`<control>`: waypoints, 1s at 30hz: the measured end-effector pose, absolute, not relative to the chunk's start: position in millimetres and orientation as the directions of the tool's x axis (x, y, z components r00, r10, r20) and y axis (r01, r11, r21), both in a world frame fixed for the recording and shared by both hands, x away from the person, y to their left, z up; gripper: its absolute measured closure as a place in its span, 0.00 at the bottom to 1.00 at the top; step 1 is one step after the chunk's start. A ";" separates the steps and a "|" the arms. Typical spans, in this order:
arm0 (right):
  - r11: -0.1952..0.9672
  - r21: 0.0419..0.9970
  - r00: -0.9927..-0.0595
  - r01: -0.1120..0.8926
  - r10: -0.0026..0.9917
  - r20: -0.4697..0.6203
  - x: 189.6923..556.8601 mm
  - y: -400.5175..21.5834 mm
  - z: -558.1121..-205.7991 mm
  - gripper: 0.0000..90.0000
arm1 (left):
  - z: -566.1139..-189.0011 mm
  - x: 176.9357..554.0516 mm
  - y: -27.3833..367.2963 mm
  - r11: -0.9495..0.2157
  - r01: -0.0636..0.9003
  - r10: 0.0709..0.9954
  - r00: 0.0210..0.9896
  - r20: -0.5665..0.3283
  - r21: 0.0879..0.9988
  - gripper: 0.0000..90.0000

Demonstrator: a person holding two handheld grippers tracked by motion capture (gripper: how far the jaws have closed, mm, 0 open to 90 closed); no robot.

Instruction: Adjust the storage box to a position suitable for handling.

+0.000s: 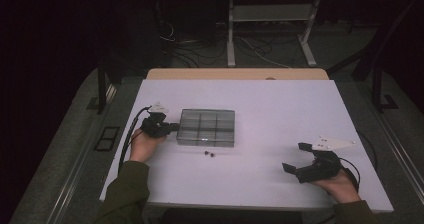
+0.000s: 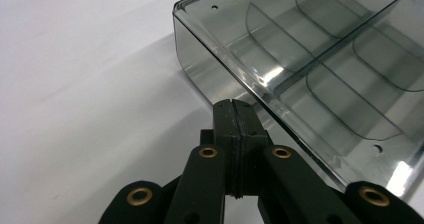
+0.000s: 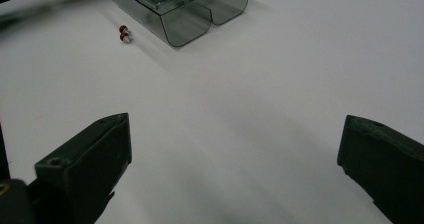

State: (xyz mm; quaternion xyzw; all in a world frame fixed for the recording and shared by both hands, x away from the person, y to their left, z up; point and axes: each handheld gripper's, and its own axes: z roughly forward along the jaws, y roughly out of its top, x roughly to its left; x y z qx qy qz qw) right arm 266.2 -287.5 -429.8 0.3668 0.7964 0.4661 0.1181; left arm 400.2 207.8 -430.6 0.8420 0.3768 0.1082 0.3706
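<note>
Sitting left of centre on the desk (image 1: 280,109), the clear compartment box (image 1: 206,127) looks light, rigid and slick. Pressed together, the left hand-held gripper (image 2: 234,109) touches its left wall; the right hand-held gripper (image 1: 300,160) rests spread. A pinch on the thin rim seems best.

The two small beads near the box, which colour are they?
Dark red beads, seen best in the right gripper view.

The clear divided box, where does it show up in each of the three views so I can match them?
High view: the clear divided box sits left of centre on the white table.
Left gripper view: upper right, just beyond the shut left claw.
Right gripper view: top edge, left of centre.
Shared landmark: the two small red beads beside the box.
</note>
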 end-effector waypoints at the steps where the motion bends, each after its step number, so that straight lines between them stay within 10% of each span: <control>1: 0.296 0.829 -0.703 0.474 0.694 0.154 266.1 -287.4 -429.7 0.00 | -430.2 400.4 205.7 -0.450 0.551 0.711 0.697 -0.091 0.703 0.99; 30: 0.289 0.831 -0.704 0.475 0.691 0.162 265.8 -287.9 -429.1 0.01 | -429.9 399.7 138.4 -0.517 0.488 0.609 0.787 -0.099 0.703 0.99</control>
